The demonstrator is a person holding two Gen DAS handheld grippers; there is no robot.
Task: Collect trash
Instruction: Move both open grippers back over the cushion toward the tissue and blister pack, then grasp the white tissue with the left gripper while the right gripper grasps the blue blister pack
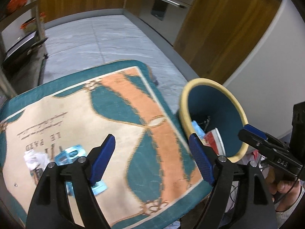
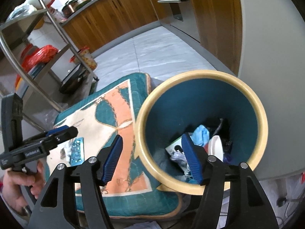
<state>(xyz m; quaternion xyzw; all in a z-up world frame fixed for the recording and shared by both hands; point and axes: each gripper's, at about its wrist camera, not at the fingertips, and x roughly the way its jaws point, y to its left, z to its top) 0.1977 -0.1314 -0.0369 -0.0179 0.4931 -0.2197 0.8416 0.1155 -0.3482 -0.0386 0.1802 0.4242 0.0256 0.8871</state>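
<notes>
Bin part filled, wrappers left.
Our left gripper (image 1: pixel 152 159) and right gripper (image 2: pixel 151 157) gape empty; bin (image 2: pixel 253 103) holds trash, blue wrappers (image 1: pixel 69 153) lie by our left fingers (image 1: pixel 103 159) on the mat (image 1: pixel 118 114).

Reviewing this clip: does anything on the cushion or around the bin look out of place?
Yes. Blue blister packs and a crumpled white wrapper lie loose on the patterned cushion, outside the bin, which already holds trash. Both tools are open and empty.
</notes>
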